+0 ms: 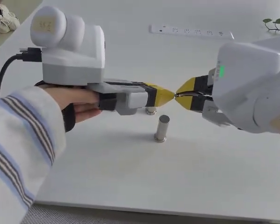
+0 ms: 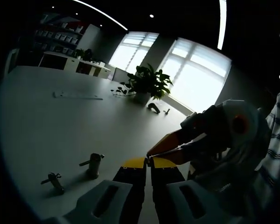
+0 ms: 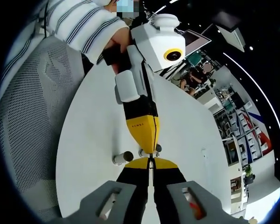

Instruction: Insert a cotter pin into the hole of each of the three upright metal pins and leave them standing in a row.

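In the head view the left hand-held gripper (image 1: 169, 95) and the right hand-held gripper (image 1: 181, 96) meet tip to tip above the white counter (image 1: 130, 172). Both pairs of yellow jaws are clenched. A thin dark sliver (image 1: 176, 96) sits where the tips touch and lies level along the line of the two tools. It is too small to name, and which tool grips it cannot be told. Just in front of the tips a bare metal pin (image 1: 162, 128) stands upright on the counter, its long axis vertical and nothing through its top. The base of a second pin (image 1: 151, 111) peeks out beneath the left tool.

The left gripper view looks past its own closed tips to what the tool's body covers in the head view. A nearer fitted pin (image 2: 94, 164) and a farther fitted pin (image 2: 55, 181) both stand upright, each with a cotter pin lying crosswise through its top and sticking out sideways. Beyond them are a power strip (image 2: 78, 95) and a potted plant (image 2: 147, 84).

The right gripper view looks back along the left tool to the hand (image 3: 115, 46) that holds it. Here the bare pin appears just left of the touching tips.
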A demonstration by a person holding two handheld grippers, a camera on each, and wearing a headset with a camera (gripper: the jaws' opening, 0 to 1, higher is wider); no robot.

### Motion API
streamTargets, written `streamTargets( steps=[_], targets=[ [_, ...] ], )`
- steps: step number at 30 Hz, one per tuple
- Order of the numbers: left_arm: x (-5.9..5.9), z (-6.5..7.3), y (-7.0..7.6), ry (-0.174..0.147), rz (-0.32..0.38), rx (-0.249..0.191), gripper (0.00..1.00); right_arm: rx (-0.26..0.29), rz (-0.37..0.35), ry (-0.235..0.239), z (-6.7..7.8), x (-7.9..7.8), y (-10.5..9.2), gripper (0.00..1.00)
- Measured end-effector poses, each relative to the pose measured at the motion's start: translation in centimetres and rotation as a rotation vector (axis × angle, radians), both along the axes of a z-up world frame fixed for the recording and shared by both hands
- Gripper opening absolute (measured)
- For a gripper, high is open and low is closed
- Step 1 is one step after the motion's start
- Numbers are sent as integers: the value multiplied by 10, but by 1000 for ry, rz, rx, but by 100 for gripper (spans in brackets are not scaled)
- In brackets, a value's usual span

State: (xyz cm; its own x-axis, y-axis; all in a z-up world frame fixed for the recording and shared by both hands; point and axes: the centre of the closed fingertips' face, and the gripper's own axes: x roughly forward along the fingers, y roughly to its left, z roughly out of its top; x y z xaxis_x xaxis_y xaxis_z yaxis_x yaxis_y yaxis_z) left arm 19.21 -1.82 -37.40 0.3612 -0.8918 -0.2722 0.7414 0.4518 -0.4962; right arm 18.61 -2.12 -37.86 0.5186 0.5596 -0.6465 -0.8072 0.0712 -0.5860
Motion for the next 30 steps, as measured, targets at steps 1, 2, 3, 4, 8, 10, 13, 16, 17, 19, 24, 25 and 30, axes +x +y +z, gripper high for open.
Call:
streamTargets(
  steps=[1,2,3,4,8,10,13,16,17,19,24,25,30],
  targets=[
    [-1,0,1,4,-5,-3,0,4,1,2,0,-1,1,0],
    [-2,1,2,4,-10,-4,0,7,2,3,0,-2,1,0],
    [-2,1,2,10,-8,-6,0,8,2,3,1,-2,2,0],
    [-2,1,1,19,0,-8,0,7,3,0,1,-2,2,0],
    [-4,1,1,-33,-9,22,0,17,-9,11,0,-2,3,0],
    [-4,0,1,-30,-8,29,0,18,-6,14,0,-2,3,0],
    [-5,-1,1,-36,-14,38,0,14,8,16,-2,-3,3,0],
    [-6,-2,1,-41,-23,44,0,18,12,26,-3,-4,1,0],
    [-6,-3,1,-40,-28,49,0,21,8,30,-4,-4,1,0],
    [-7,-4,1,-41,-33,56,0,23,5,25,-4,-2,-1,5],
    [-9,-1,2,-66,-40,60,0,53,-28,97,-10,-2,-10,14],
    [-10,-1,3,-75,-45,63,0,64,-37,123,-11,-3,-11,13],
    [-18,5,2,-158,-95,79,0,196,-64,292,-10,-7,-11,15]
  ],
)
